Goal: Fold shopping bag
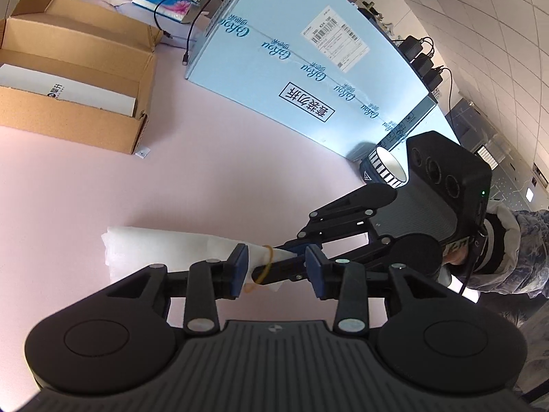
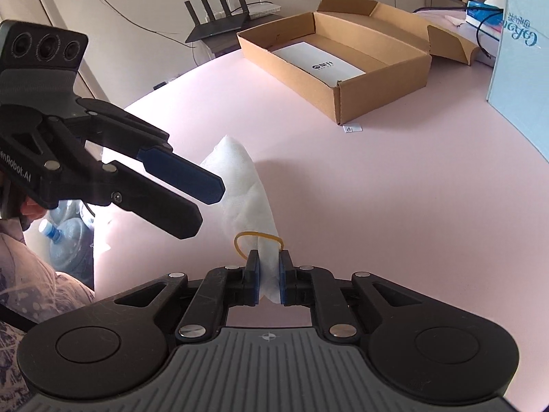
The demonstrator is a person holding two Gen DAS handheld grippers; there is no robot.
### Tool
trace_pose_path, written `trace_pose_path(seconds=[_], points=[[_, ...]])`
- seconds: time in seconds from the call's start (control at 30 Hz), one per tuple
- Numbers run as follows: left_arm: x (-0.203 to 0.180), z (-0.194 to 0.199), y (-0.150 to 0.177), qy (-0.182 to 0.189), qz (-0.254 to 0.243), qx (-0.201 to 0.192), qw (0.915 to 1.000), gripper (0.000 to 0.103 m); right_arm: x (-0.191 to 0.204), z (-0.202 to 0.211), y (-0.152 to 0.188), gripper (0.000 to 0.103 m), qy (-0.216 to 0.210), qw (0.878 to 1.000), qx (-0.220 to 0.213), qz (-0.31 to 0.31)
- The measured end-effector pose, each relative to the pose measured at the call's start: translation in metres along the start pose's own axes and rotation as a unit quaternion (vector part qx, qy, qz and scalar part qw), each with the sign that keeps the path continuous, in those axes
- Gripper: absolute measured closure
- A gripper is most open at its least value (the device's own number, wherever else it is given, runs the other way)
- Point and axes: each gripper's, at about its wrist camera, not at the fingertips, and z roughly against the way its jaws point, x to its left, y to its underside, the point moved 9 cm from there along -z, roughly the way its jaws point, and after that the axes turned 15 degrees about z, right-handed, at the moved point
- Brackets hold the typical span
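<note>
- Shopping bag (image 2: pixel 245 185), white and thin, is already rolled into a narrow bundle that lies on the pink counter (image 2: pixel 394 206) at the centre of the right wrist view, its far end pointing toward the upper middle of the frame.
- My right gripper (image 2: pixel 269 276) is clenched on the near end of that bundle; the blue pads press the white material from both sides at the bottom centre. I judge this pinch keeps the roll from springing loose.
- A yellow rubber band (image 2: pixel 259 237) loops the bundle just beyond those pads, and in the left wrist view it also seems to ring one right finger, so it is likely not fully seated.
- My left gripper (image 1: pixel 276 267) stands released, its jaws apart with nothing pressed between them; in the right wrist view it sits at the left, beside the bundle, and I cannot tell whether a pad brushes it.
- With the roll made and the band on, the fold looks nearly done; sliding the band clear of my finger is the likely remaining move, and it could snap off.
- An open cardboard box (image 2: pixel 343 65) sits well apart in the upper right of that view, and a large blue carton (image 1: pixel 308 61) fills the upper middle of the left wrist view.
</note>
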Motion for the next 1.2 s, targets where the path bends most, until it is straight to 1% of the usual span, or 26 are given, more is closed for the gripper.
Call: trace_pose_path(seconds=[0.07,0.13,0.23,0.27,0.3,0.33,0.37,0.47,0.67,0.9,1.03,1.2], points=[[-0.007,-0.001,0.005,-0.002,-0.023,0.0,0.9997,0.07,-0.002,0.002,0.0,0.094,0.0,1.0,-0.006,-0.021],[-0.01,-0.004,0.008,-0.005,-0.036,0.002,0.9993,0.07,-0.004,0.004,-0.001,0.094,0.0,0.999,-0.014,-0.037],[-0.008,-0.012,0.013,-0.015,-0.052,0.009,0.9985,0.071,0.0,0.006,-0.002,0.094,-0.003,0.999,-0.017,-0.037],[-0.007,-0.015,0.014,-0.017,-0.057,0.009,0.9982,0.074,0.002,0.006,-0.003,0.094,-0.004,0.999,-0.018,-0.036],[-0.006,-0.017,0.015,-0.019,-0.06,0.01,0.998,0.077,0.002,0.006,-0.003,0.094,0.0,0.999,-0.014,-0.033],[-0.004,-0.018,0.015,-0.022,-0.066,0.01,0.9976,0.089,0.002,0.007,-0.003,0.094,0.0,0.999,-0.016,-0.033],[-0.002,-0.02,0.015,-0.025,-0.07,0.008,0.9972,0.098,0.002,0.008,-0.004,0.094,-0.001,0.999,-0.017,-0.034],[0.006,-0.023,0.014,-0.031,-0.07,0.012,0.997,0.099,0.003,0.009,-0.003,0.094,0.0,0.999,-0.013,-0.031],[0.009,-0.022,0.017,-0.015,-0.079,0.027,0.9964,0.098,0.003,0.008,-0.004,0.094,-0.008,0.999,-0.015,-0.039],[0.01,-0.025,0.017,-0.02,-0.096,0.032,0.9947,0.098,0.004,0.007,-0.003,0.094,-0.018,0.998,-0.017,-0.056],[0.005,-0.026,0.017,-0.037,-0.128,0.034,0.9906,0.099,0.004,0.007,0.001,0.094,-0.026,0.997,-0.014,-0.078],[0.0,-0.028,0.019,-0.078,-0.198,0.037,0.9763,0.1,0.001,0.008,0.004,0.094,-0.043,0.991,-0.028,-0.128]])
